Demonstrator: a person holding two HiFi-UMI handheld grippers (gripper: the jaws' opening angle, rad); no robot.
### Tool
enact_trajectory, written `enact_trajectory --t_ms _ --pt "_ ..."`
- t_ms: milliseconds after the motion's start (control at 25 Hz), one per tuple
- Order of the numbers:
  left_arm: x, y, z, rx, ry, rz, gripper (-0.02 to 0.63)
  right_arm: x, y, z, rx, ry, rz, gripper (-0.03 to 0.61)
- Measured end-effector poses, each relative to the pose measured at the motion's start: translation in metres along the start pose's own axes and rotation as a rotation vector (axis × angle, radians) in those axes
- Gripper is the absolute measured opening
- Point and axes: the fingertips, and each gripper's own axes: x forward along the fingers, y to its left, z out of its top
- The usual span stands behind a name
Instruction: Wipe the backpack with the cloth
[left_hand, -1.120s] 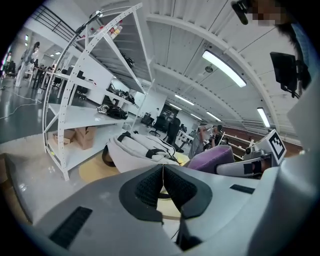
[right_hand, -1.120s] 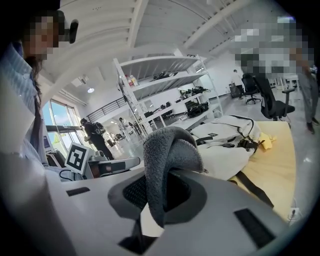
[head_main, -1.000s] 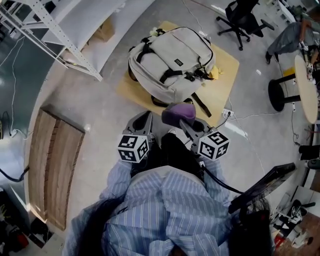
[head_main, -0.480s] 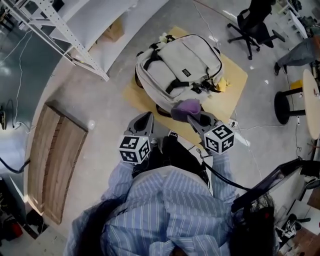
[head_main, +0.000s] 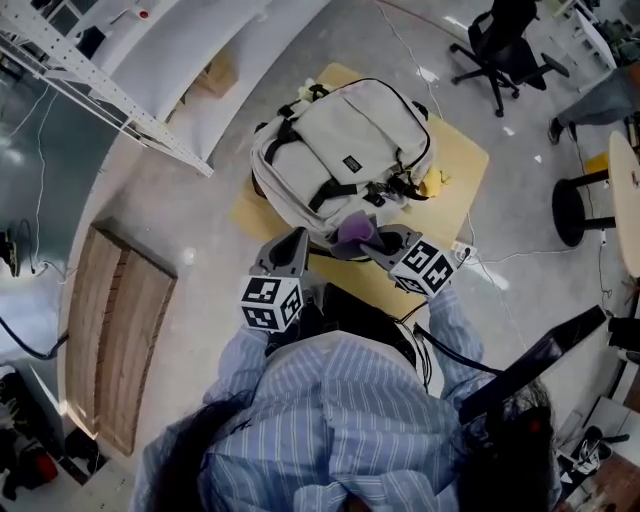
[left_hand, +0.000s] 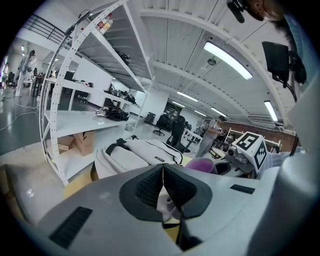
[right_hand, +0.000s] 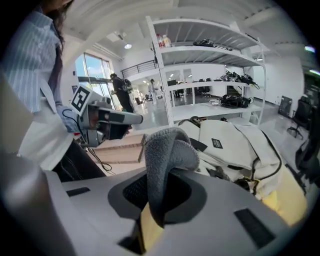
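Backpack (head_main: 340, 160) – pale grey, black straps – lies on a yellow board (head_main: 455, 170) on the floor. Purple cloth (head_main: 355, 232) is at its near edge, pinched in the R hand-held gripper (head_main: 372, 238). L hand-held gripper (head_main: 290, 248) hangs just left – jaws together, nothing betw. them.

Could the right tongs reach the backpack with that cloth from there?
Probably yes: the right tongs hold the cloth right by the backpack's near edge, and nothing seems to lie between them.

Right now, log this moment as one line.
left tongs: shut, empty | right tongs: shut on cloth | cloth: at near edge of backpack, contact unclear | backpack: on yellow board
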Motion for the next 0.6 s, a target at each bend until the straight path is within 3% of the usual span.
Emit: enact_trajectory --t_ms 200,600 --pt "0.02 -0.006 0.005 0.013 0.025 -0.003 0.006 -0.009 -0.042 -0.015 -0.001 0.022 -0.03 0.041" --pt "0.05 -0.02 -0.001 0.039 0.104 -0.035 0.006 -0.038 -0.108 -0.042 0.157 -0.031 -0.113 0.041"
